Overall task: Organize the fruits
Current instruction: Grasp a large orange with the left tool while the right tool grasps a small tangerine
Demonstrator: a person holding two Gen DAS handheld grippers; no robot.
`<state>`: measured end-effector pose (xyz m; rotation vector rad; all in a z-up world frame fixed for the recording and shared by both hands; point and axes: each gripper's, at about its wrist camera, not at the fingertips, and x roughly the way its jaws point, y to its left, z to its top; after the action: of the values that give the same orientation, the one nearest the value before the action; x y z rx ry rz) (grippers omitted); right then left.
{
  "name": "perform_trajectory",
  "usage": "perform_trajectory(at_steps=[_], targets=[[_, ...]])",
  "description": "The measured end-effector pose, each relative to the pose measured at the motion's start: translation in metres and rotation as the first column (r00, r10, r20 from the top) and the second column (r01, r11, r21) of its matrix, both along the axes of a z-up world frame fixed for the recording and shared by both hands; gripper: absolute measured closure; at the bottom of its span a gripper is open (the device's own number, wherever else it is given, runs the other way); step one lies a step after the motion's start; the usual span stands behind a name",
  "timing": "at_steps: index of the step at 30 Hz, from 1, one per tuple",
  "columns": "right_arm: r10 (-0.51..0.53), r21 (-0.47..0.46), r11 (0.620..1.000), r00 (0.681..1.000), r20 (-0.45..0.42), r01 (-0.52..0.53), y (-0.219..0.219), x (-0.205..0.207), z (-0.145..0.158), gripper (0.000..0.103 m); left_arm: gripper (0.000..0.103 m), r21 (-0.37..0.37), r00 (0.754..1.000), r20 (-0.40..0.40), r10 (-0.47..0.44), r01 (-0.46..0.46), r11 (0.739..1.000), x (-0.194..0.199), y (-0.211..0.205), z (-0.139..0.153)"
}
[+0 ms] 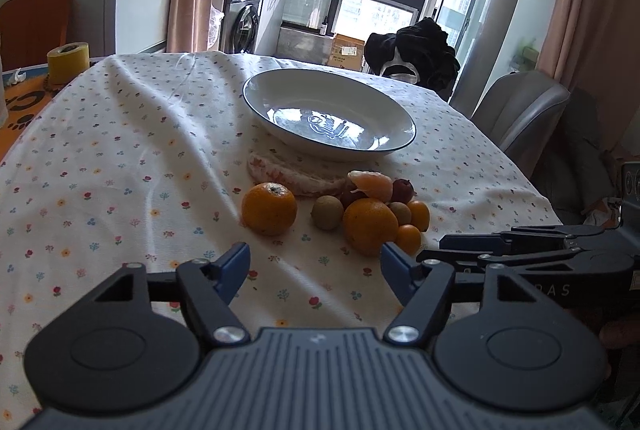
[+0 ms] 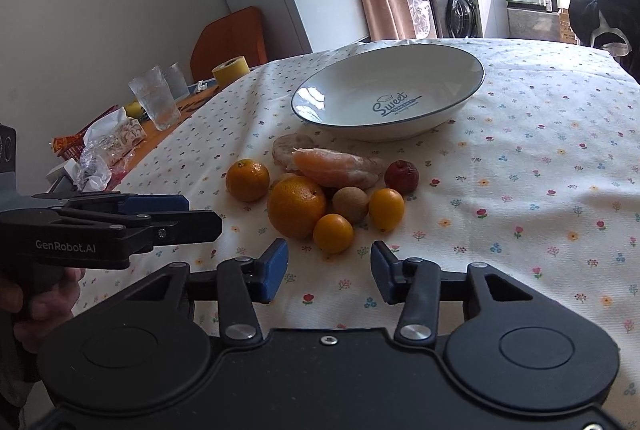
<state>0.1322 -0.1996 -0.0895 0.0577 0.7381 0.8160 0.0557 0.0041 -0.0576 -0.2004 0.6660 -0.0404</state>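
Observation:
A white plate [image 1: 328,98] [image 2: 388,90] with a dark rim stands empty on the flowered tablecloth. In front of it lies a cluster of fruit. It holds a large orange [image 1: 370,226] [image 2: 296,206], a smaller orange [image 1: 269,208] [image 2: 247,180], two kumquats [image 1: 408,239] [image 2: 333,233], a brown round fruit [image 1: 327,213] [image 2: 350,204], a red fruit [image 1: 402,190] [image 2: 401,177] and a peeled orange [image 1: 370,185] [image 2: 336,166] resting on peel. My left gripper [image 1: 315,262] [image 2: 192,214] is open, short of the fruit. My right gripper [image 2: 328,262] [image 1: 434,250] is open too, just before the nearest kumquat. Neither holds anything.
A yellow tape roll [image 1: 67,61] [image 2: 231,69], drinking glasses [image 2: 156,102] and snack wrappers [image 2: 104,146] sit past the cloth's left edge. A grey chair [image 1: 520,106] and a chair draped in black cloth [image 1: 416,50] stand at the table's far right. A hand [image 2: 48,302] holds the left gripper.

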Motion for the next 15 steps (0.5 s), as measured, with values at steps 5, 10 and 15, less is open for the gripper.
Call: perform_trajectory(at_steps=[5, 10, 15], targets=[[0.008, -0.002, 1.000, 1.000, 0.004, -0.008, 0.004, 0.007, -0.003, 0.057, 0.039, -0.005, 1.000, 0.018, -0.003, 0.003, 1.000, 0.006, -0.004, 0.001], [0.017, -0.003, 1.000, 1.000, 0.002, -0.017, 0.008, 0.012, -0.006, 0.057, 0.040, -0.008, 1.000, 0.022, -0.020, 0.020, 1.000, 0.015, -0.011, 0.001], [0.027, -0.007, 1.000, 0.999, 0.020, -0.026, 0.012, 0.013, -0.009, 0.060, 0.043, -0.018, 0.999, 0.019, -0.043, 0.043, 0.999, 0.023, -0.018, -0.001]])
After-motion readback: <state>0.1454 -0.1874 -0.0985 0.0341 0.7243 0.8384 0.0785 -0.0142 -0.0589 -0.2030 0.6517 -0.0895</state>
